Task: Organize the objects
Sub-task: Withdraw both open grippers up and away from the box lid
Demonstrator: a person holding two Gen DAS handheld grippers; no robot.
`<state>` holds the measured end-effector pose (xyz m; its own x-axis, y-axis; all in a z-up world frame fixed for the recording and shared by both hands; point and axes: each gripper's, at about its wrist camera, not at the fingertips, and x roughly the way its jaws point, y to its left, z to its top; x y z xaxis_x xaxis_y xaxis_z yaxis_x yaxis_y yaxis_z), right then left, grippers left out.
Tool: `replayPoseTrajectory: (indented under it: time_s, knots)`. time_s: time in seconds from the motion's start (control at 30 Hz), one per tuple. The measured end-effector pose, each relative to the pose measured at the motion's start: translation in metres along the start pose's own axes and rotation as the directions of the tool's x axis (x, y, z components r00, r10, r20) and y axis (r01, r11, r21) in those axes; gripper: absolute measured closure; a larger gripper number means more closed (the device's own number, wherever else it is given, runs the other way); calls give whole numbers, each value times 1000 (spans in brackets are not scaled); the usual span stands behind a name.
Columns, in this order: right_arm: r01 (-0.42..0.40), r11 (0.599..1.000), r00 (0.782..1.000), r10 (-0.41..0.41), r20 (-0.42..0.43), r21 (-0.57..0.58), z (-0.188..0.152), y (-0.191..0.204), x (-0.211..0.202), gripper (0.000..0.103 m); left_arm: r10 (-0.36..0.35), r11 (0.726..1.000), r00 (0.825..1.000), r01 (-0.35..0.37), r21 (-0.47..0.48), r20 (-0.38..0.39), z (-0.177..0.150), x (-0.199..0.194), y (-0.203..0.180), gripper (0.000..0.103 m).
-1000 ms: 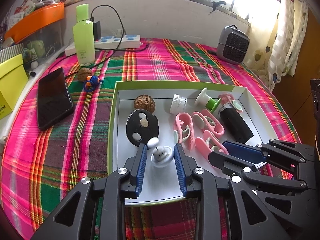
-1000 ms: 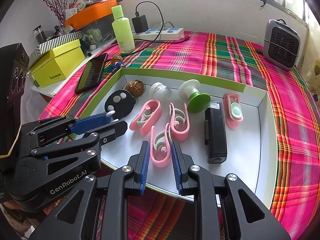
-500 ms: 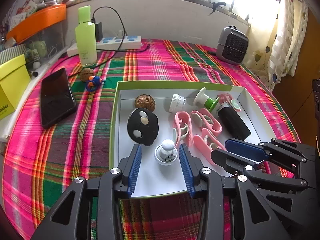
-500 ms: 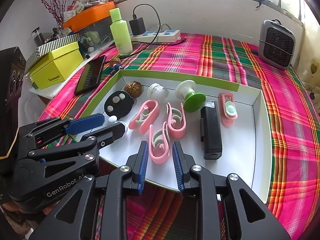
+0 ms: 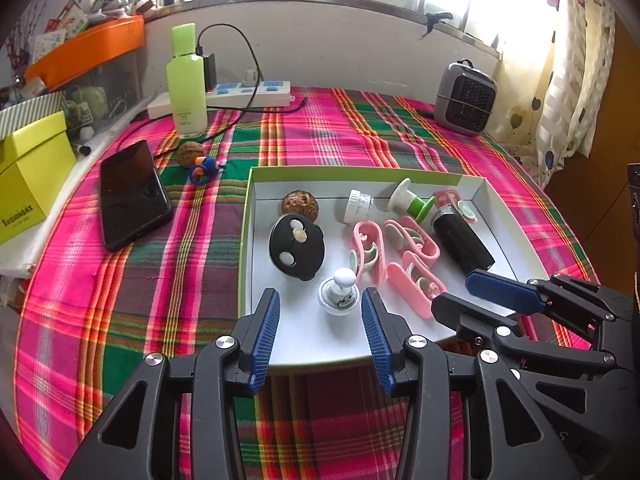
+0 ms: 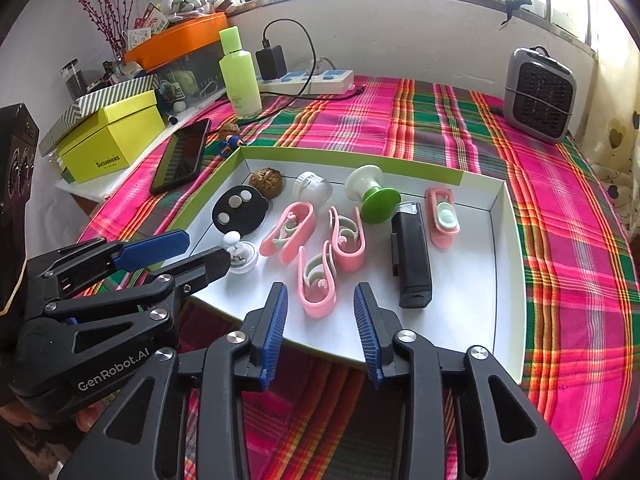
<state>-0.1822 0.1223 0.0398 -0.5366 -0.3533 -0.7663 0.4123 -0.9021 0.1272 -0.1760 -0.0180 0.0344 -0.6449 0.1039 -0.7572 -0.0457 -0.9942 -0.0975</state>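
"GenRobot.AI" stands in pale letters on the black body of the left gripper (image 6: pixel 208 256). The yellow-green box (image 6: pixel 108 140) carries a dark brand word on its front, roughly "Susuhonx". The small print on the green bottle (image 6: pixel 240 76) is unreadable.

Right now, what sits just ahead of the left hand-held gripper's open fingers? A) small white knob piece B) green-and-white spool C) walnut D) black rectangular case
A: the small white knob piece stands on the tray floor just ahead of the left hand-held gripper, whose fingers stand apart and clear of it, having just opened; the walnut lies at the tray's far wall.
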Motion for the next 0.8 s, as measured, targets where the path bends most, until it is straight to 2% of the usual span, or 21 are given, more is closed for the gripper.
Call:
replayPoseTrajectory:
  time_s: [0.07,0.13,0.27,0.63,0.8]
  knots:
    - [5,1000,1000,-5,10,2,-1,1,-3,59,8,1000,1000,-8,2,7,-2,-4,0,62]
    - [7,1000,1000,-7,20,3,-3,2,-6,58,8,1000,1000,-8,-3,14,-4,-8,1,61]
    - [20,1000,999,-20,42,2,-7,5,-14,58,33,999,999,-33,9,41,-8,-18,-2,61]
    - [57,998,994,-57,90,3,-20,12,-35,57,31,999,998,-31,9,58,-20,-36,-7,61]
    - [75,997,993,-76,86,22,-31,12,-39,57,33,999,998,-34,15,55,-30,-40,-10,61]
